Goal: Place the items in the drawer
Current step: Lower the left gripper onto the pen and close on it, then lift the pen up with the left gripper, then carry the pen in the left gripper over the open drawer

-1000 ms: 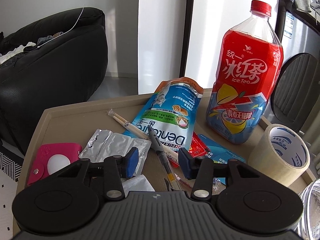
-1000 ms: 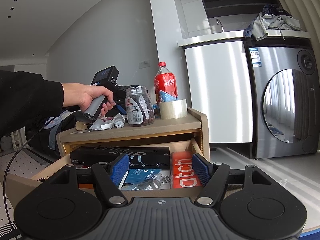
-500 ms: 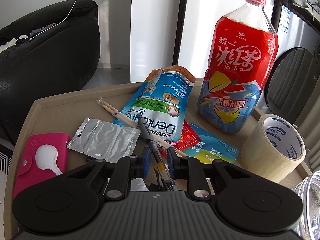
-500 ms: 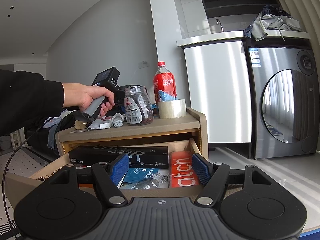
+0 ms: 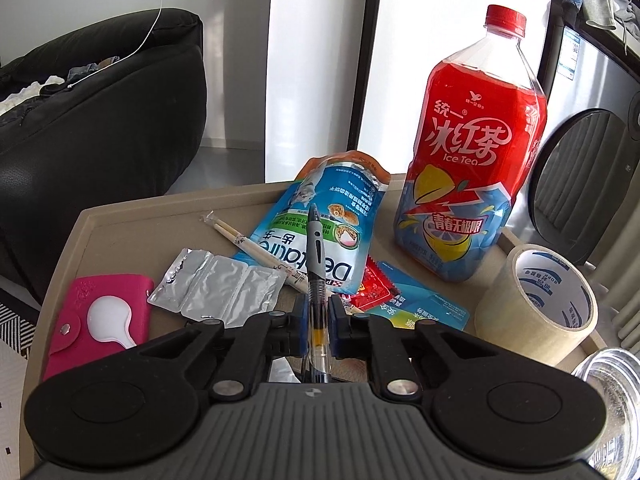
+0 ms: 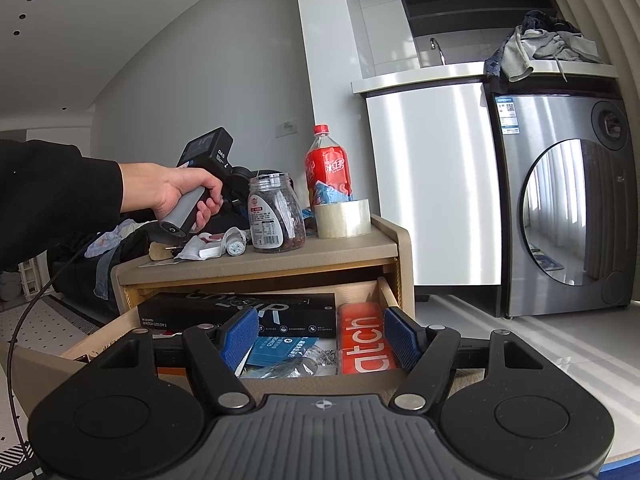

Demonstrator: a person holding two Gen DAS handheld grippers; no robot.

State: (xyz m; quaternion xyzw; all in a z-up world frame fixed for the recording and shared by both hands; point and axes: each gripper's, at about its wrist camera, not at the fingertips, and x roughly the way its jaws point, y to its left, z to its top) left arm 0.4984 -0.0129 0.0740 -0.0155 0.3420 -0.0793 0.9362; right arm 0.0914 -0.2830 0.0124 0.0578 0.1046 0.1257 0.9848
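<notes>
Clamping the pen [image 5: 317, 280], its length pointing forward, the left gripper [image 5: 318, 320] carries it; the drawer [image 6: 384, 286] sits below the spread, empty right gripper [image 6: 318, 340].

1. The left gripper [image 5: 318, 316] has its blue-padded fingers [image 5: 301, 318] drawn in close, clamped on the clear barrel of a pen [image 5: 316, 264] that points forward and up between them.
2. In the right wrist view, a bare hand [image 6: 182, 196] in a black sleeve [image 6: 56, 200] grips the left gripper's grey handle, arm reaching in from the left.
3. The right gripper [image 6: 318, 338] hangs level, its blue pads [image 6: 239, 334] spread wide apart with nothing between them.
</notes>
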